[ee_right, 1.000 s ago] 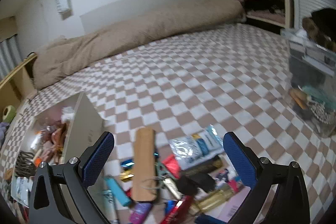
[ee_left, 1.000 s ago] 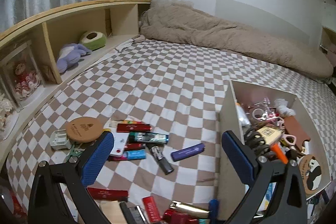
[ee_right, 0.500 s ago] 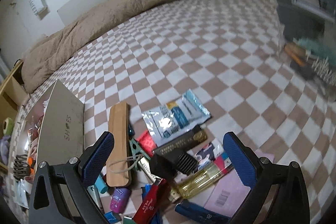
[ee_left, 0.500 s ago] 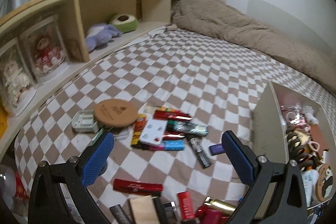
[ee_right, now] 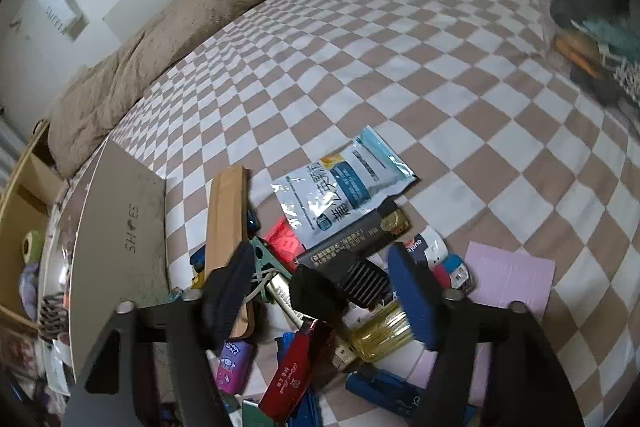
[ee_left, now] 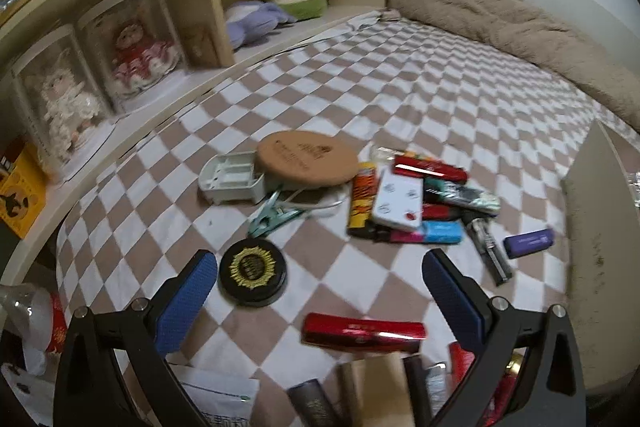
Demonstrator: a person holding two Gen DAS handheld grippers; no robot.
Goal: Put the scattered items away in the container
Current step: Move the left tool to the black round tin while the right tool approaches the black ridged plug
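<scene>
Two grippers worked over a brown-and-white checked bedsheet (ee_left: 400,99) strewn with small items. Under the left gripper (ee_left: 320,291), whose blue ribbed pads stood wide apart and held nothing, a glossy red tube (ee_left: 362,333) lay flat with its long axis running left to right across the view, between the pads and just short of them; a round black tin (ee_left: 253,279) with a gold emblem sat just beside the left pad. Farther off, a flat round tan disc (ee_left: 307,157) partly overlapped a white plastic tray (ee_left: 232,183), near a cluster of lighters and tubes. The cardboard container (ee_left: 596,267) stood at the right edge of that view, its side wall facing the camera. In the right wrist view, the right gripper (ee_right: 320,295) was partly open, its pads flanking a black ribbed clip (ee_right: 340,285) without visibly clamping it. A long wooden block (ee_right: 228,215) pointed away from the camera, and a foil sachet (ee_right: 344,183) lay diagonally beside it.
</scene>
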